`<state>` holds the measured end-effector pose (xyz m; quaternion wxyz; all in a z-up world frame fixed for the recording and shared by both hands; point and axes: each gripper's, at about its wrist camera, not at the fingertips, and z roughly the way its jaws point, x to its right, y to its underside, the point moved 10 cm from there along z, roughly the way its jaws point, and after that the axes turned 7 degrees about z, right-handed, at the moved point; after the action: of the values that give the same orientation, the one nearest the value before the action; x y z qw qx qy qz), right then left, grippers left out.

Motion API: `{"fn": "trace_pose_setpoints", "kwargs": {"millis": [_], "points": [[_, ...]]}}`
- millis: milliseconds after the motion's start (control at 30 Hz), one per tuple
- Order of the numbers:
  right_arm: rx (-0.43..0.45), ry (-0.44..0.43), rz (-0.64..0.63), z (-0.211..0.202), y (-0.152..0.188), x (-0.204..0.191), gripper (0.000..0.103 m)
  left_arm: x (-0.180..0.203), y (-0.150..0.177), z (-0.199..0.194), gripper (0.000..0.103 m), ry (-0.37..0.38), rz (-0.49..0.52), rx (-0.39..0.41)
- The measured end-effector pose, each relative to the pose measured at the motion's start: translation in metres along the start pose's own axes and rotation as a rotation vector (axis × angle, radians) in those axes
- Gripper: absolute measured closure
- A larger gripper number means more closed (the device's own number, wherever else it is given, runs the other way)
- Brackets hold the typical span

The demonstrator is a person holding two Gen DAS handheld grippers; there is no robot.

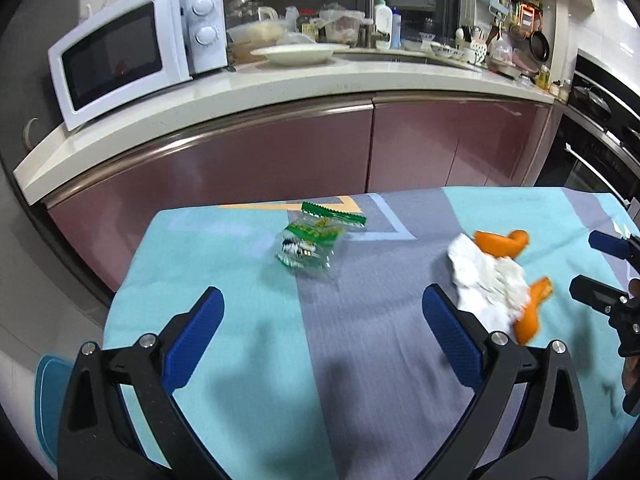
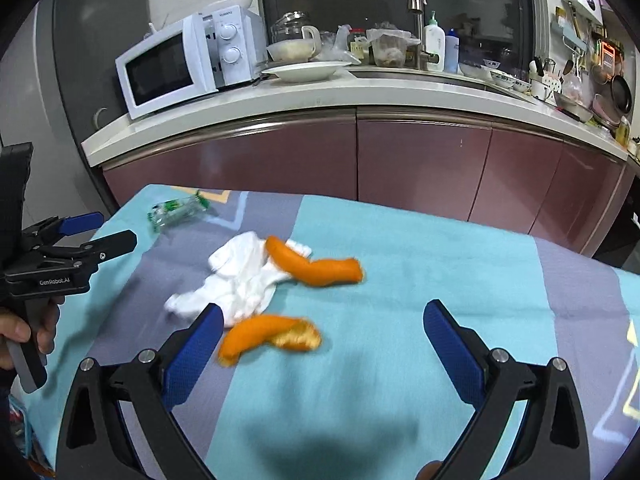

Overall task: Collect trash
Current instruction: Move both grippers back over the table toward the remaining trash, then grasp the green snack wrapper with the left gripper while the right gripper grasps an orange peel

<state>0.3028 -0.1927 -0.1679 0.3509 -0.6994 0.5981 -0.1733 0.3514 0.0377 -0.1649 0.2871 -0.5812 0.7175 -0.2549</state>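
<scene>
Kitchen table's blue-grey cloth (image 2: 400, 264) bears crumpled white tissue (image 2: 240, 284), two orange peels (image 2: 316, 268) and a green wrapper (image 1: 308, 240); both grippers, left (image 1: 322, 320) and right (image 2: 322, 332), gape empty.

Table (image 2: 400, 380) covered by blue-grey cloth; green wrapper (image 1: 306, 246), crumpled white tissue (image 2: 240, 284), two orange peels (image 2: 316, 268) (image 2: 272, 338) laid on it.

bright overhead light, soft shadows, fisheye-warped edges, slight motion blur
</scene>
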Motion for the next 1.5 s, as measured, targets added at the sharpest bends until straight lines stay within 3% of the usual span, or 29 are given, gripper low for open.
{"fn": "trace_pose_setpoints", "kwargs": {"millis": [200,300,433,600,833,1033,1133,1200,1267,1467,1500], "points": [[-0.060,-0.033,-0.040,0.036,-0.016,-0.001,0.007,0.002,-0.017,0.040,0.005,0.002,0.024,-0.039],[-0.079,-0.005,-0.084,0.048,-0.020,0.004,0.012,0.002,-0.021,0.056,0.005,0.005,0.024,-0.062],[-0.095,-0.004,-0.099,0.052,-0.021,0.016,0.014,0.004,-0.025,0.063,0.005,0.014,0.034,-0.066],[-0.132,-0.002,-0.180,0.062,-0.014,0.016,0.027,0.006,-0.024,0.076,0.006,0.024,0.029,-0.082],[-0.185,-0.055,-0.285,0.076,-0.007,-0.001,0.028,0.009,-0.020,0.087,0.014,0.038,0.033,-0.105],[-0.227,-0.143,-0.311,0.081,-0.010,-0.010,0.044,0.012,-0.021,0.094,0.031,0.055,0.038,-0.115],[-0.242,-0.180,-0.323,0.078,-0.008,-0.015,0.059,0.014,-0.021,0.093,0.041,0.068,0.042,-0.112],[-0.247,-0.186,-0.325,0.075,-0.007,-0.015,0.078,0.013,-0.022,0.092,0.052,0.072,0.039,-0.107],[-0.254,-0.192,-0.335,0.072,-0.003,-0.017,0.090,0.014,-0.020,0.091,0.056,0.077,0.042,-0.106],[-0.252,-0.177,-0.346,0.063,0.002,-0.014,0.093,0.014,-0.019,0.085,0.058,0.093,0.029,-0.092],[-0.248,-0.179,-0.341,0.062,0.002,-0.013,0.093,0.015,-0.019,0.082,0.064,0.096,0.029,-0.086]]}}
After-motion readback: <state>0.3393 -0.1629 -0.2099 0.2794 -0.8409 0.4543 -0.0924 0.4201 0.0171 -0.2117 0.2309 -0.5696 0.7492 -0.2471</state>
